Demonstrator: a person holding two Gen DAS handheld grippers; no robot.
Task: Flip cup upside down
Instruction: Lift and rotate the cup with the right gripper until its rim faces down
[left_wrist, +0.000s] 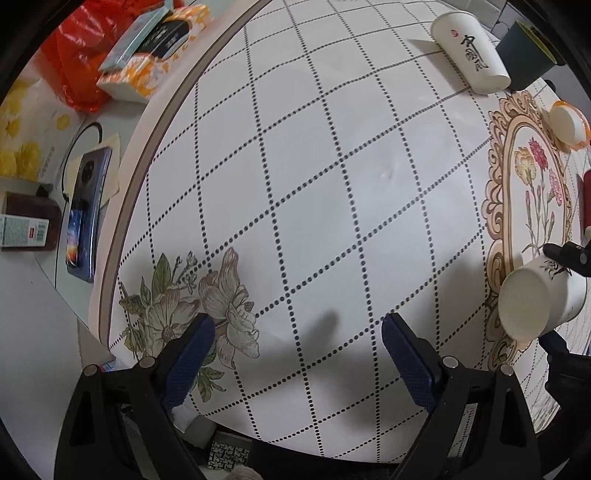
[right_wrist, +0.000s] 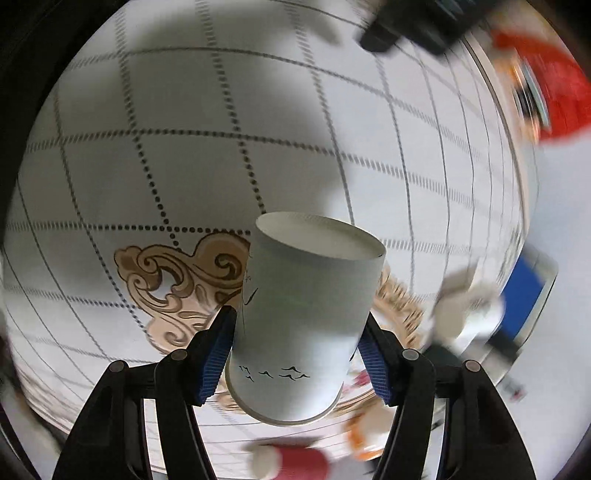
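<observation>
My right gripper (right_wrist: 299, 345) is shut on a white paper cup (right_wrist: 306, 314) with small bird marks. The cup is held above the table, its flat base turned away from the camera and its rim toward it. The same cup (left_wrist: 532, 299) shows at the right edge of the left wrist view, base toward that camera, between the right gripper's dark fingers (left_wrist: 565, 254). My left gripper (left_wrist: 299, 336) is open and empty above the patterned table (left_wrist: 295, 184).
A second white paper cup (left_wrist: 469, 51) with black writing and a dark green cup (left_wrist: 524, 55) stand at the far right. An orange-rimmed cup (left_wrist: 569, 125) lies nearby. A phone (left_wrist: 85, 206), boxes and a red bag (left_wrist: 77, 62) sit beyond the table's left edge.
</observation>
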